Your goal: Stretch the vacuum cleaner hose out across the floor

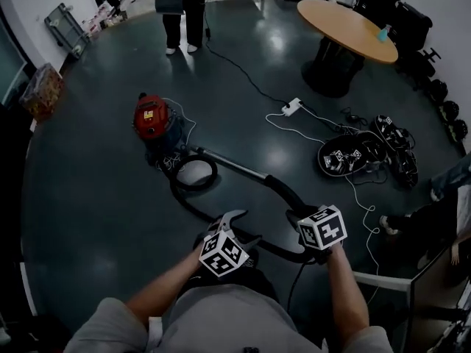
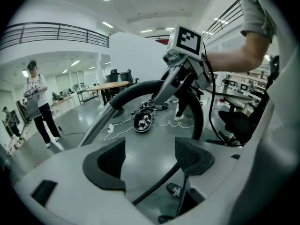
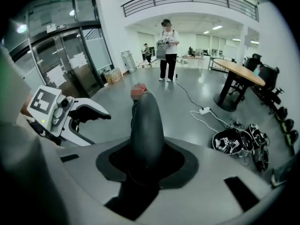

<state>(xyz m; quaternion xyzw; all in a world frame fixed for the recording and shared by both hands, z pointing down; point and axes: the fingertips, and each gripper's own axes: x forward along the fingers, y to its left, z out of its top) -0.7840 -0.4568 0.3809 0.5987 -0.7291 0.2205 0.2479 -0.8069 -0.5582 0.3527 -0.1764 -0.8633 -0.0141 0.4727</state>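
Pulling should be kept low and steady, away from the vacuum cleaner where the hose lies looped. Its handle is clamped by the right gripper; the left gripper is held open, empty.

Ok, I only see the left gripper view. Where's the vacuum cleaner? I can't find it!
Observer: The head view shows it. The red vacuum cleaner stands on the floor, ahead and left of both grippers.
Operator: Is the hose all stretched out?
Observer: No. The hose curls in a loop on the floor right beside the vacuum cleaner.
Operator: Is the other gripper squeezing that bendy black bit?
Observer: Yes. In the right gripper view, the right gripper is shut on the black handle, with a pad on each side.
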